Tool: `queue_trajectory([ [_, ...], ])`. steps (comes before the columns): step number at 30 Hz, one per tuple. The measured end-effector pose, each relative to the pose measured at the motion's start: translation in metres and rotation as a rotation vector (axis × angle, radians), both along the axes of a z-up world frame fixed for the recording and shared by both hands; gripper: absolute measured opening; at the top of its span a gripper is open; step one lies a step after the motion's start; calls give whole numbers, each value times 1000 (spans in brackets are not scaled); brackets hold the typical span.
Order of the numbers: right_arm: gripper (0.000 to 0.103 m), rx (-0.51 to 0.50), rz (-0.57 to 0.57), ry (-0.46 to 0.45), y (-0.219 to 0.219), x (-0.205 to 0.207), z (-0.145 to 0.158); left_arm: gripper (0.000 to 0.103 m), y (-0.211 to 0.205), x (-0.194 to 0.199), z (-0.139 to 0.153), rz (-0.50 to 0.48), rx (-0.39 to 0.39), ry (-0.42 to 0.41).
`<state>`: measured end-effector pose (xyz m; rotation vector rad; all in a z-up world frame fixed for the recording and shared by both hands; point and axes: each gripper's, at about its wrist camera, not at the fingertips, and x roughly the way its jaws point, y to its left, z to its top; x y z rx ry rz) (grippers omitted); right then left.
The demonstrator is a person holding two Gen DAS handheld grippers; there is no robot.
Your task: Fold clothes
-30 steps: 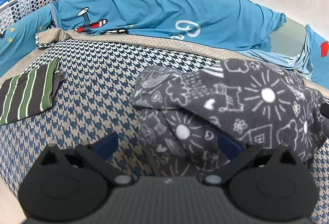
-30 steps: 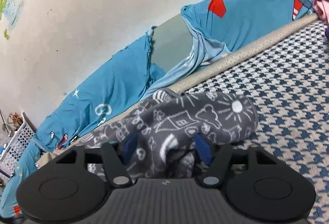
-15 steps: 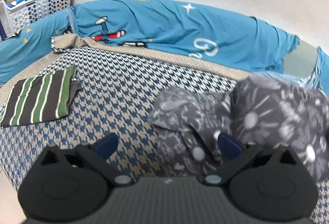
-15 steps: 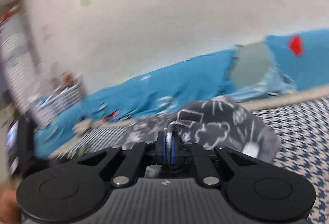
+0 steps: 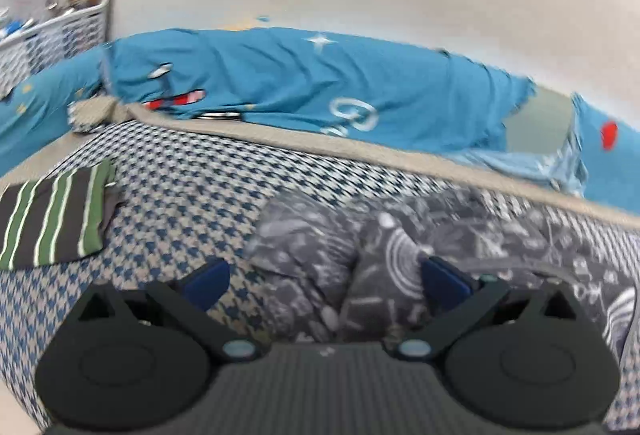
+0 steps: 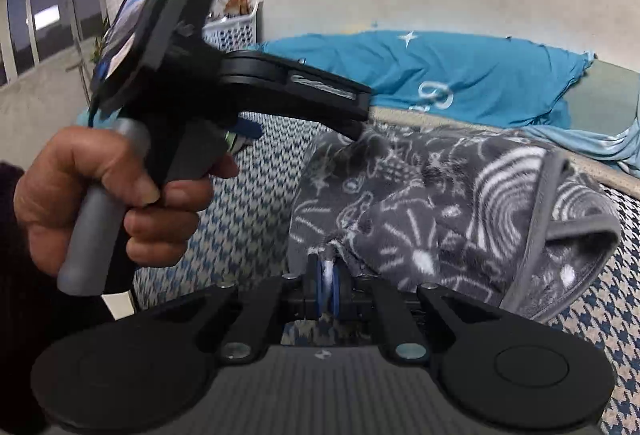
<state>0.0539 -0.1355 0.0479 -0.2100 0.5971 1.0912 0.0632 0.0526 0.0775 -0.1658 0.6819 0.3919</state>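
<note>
A grey fleece garment with white doodle print (image 5: 360, 259) (image 6: 440, 195) lies crumpled on the houndstooth bed cover (image 5: 180, 175). My right gripper (image 6: 328, 287) is shut on a thin edge of it, and white lining shows between the blue pads. My left gripper (image 5: 324, 281) stands wide open over the garment's left part. Cloth lies between its blue pads (image 5: 444, 279) without being pressed. In the right wrist view a hand (image 6: 100, 195) holds the left gripper's handle, and one finger tip rests at the garment's upper left corner.
A folded green, white and dark striped garment (image 5: 56, 219) lies at the bed's left. Blue printed bedding (image 5: 300, 87) runs along the wall behind. A white laundry basket (image 5: 60, 31) (image 6: 232, 31) stands at the back left. Windows fill the far left.
The right gripper has shut on the garment's edge, rolled level and swung left, bringing the left gripper and its hand into view. In the left view the garment has sunk lower.
</note>
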Motion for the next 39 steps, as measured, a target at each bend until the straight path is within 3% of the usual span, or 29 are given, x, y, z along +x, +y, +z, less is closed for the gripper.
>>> queue_trajectory([
  [6, 11, -28, 33, 36, -7, -1, -2, 103, -15, 12, -25, -14, 80, 97],
  [13, 11, 21, 40, 42, -25, 5, 14, 103, -8, 8, -31, -29, 52, 105],
  [22, 15, 148, -95, 65, -49, 22, 31, 103, 3, -1, -48, -25, 78, 168],
  [30, 39, 190, -269, -13, -51, 30, 40, 103, 10, -3, -53, -32, 62, 195],
  [35, 46, 189, -335, -19, -51, 37, 40, 103, 13, -3, -56, -37, 46, 213],
  [39, 46, 181, -331, 13, -43, 44, 34, 103, 16, -4, -59, -39, 27, 228],
])
